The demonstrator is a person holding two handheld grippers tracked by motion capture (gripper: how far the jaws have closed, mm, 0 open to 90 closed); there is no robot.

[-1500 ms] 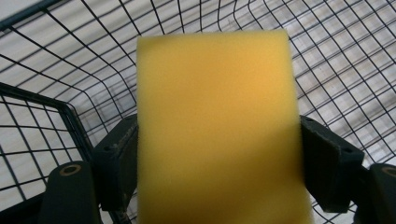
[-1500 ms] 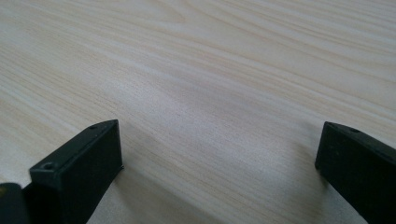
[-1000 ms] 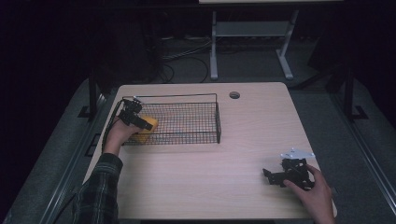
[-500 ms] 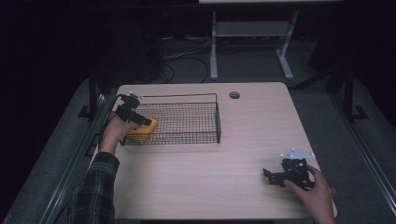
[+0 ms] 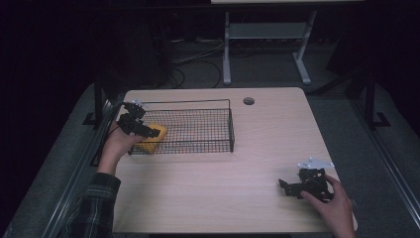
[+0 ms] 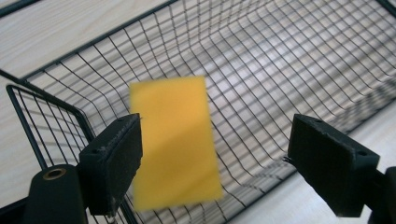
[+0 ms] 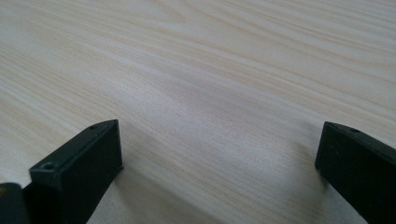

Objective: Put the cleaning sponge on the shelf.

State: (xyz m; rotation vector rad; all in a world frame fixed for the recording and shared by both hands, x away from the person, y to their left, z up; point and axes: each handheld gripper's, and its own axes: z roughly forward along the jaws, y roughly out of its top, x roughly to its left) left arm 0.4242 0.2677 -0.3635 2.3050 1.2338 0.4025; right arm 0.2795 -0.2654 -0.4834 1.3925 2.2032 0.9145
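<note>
While my left hand (image 5: 115,146) hovers at the left end of the wire basket (image 5: 198,130), the left tongs (image 5: 139,126) reach over its rim, jaws spread wide and gripping nothing. Yellow block (image 5: 151,138): inside the basket, at its left end, near the front wall. Seen from the left gripper view, the yellow block (image 6: 175,140) is blurred and shows between the two jaws, close by one jaw and well apart from the other; I cannot tell whether it rests on the mesh floor or is in the air. Basket mesh (image 6: 280,70) runs behind and beneath it.

Middle of the tabletop (image 5: 218,188): bare pale wood. Small round hole (image 5: 248,101) near the far edge, beyond the basket's right end.

Right side: my right hand (image 5: 334,206) holds the right tongs (image 5: 289,187) low over the tabletop near the front right corner, well apart from the basket. Right gripper view: jaws wide apart, released, wood grain (image 7: 210,93) between them.
</note>
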